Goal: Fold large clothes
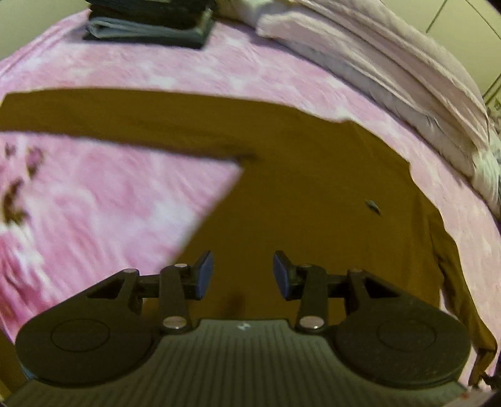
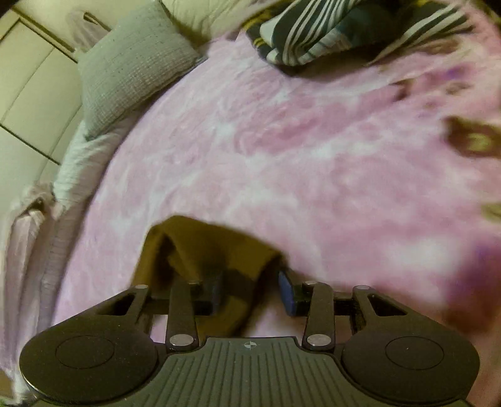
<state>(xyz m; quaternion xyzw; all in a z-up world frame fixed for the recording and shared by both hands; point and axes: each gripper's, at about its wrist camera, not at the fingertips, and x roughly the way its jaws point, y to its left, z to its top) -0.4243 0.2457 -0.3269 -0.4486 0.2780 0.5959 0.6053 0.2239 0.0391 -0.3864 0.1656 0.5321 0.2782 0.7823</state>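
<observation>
Mustard shirt [image 1: 297, 200] spread on pink bed [image 1: 109, 200]; folded dark clothes [image 1: 150, 22] far left, pillow [image 2: 131, 62] far. Left hand-held gripper [image 1: 243, 275] spread, empty; right hand-held gripper [image 2: 250, 291] spread w/ shirt fold draped between.

A long-sleeved garment [image 1: 297, 194] lies spread flat on a bed [image 1: 125, 200]; every place here is told from it. One sleeve [image 1: 109, 119] stretches out to its left. Beyond that sleeve, at the bed's far edge, sits a stack of folded clothes [image 1: 147, 28]. Folded bedding [image 1: 391, 72] lies along the bed to the garment's right. The left claw [image 1: 242, 275] hangs over the garment. In the right wrist view, a pillow [image 2: 131, 65] lies beyond the garment to the left, a bundle of cloth [image 2: 328, 28] beyond to the right.
</observation>
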